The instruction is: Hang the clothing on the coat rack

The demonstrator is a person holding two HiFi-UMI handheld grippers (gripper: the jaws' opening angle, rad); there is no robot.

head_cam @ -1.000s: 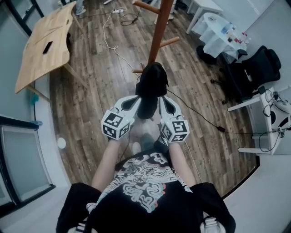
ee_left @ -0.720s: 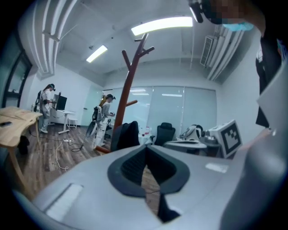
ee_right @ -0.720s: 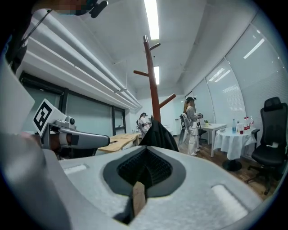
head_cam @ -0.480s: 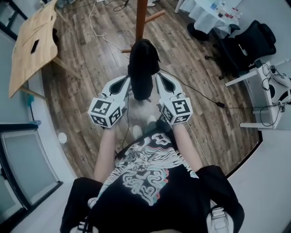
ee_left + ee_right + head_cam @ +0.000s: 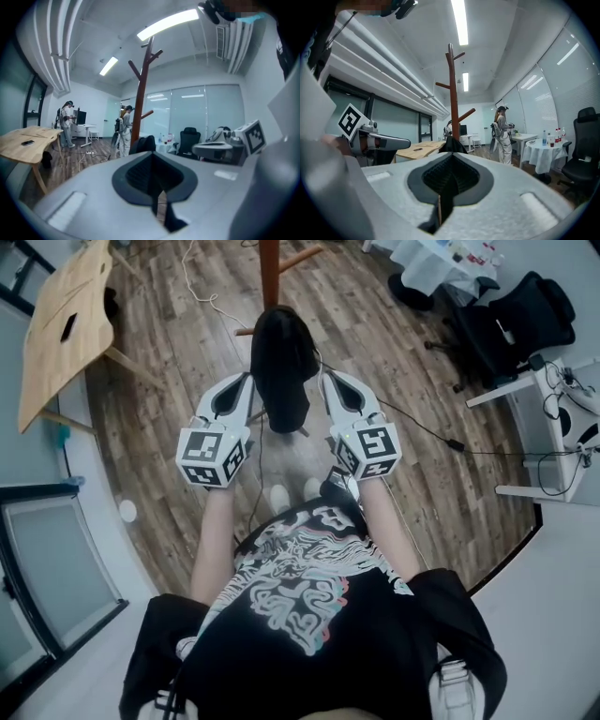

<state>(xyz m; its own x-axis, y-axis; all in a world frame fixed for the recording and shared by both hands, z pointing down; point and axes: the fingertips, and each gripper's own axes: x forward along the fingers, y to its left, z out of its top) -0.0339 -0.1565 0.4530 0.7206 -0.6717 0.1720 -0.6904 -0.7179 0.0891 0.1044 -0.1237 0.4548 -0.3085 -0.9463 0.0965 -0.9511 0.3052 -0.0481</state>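
Overhead, in the head view, the black clothing (image 5: pixel 281 362) hangs bunched between the left gripper (image 5: pixel 247 382) and the right gripper (image 5: pixel 325 379), clear of the wood floor (image 5: pixel 187 399). The coat rack (image 5: pixel 270 263) stands just beyond it, near but not touching. A cable (image 5: pixel 412 427) runs across the floor beside the person's feet.

From the left gripper view, the jaws sit pressed together with dark cloth trailing below the pads. It looks like a thin pinch on the garment's edge, though the fabric blends into the black pads. The rack's pegs rise well above the jaw line.

From the right gripper view, the jaws are likewise closed, the garment peaking just past them and the rack trunk straight ahead. Another person (image 5: pixel 504 133) stands off to the right, well apart.

My worry is the grip. Two narrow pinches on soft fabric could slip as the arms lift toward a high peg, dropping the garment. A bunched collar may also miss or slide off a slanted peg, and stepping forward risks catching the cable.
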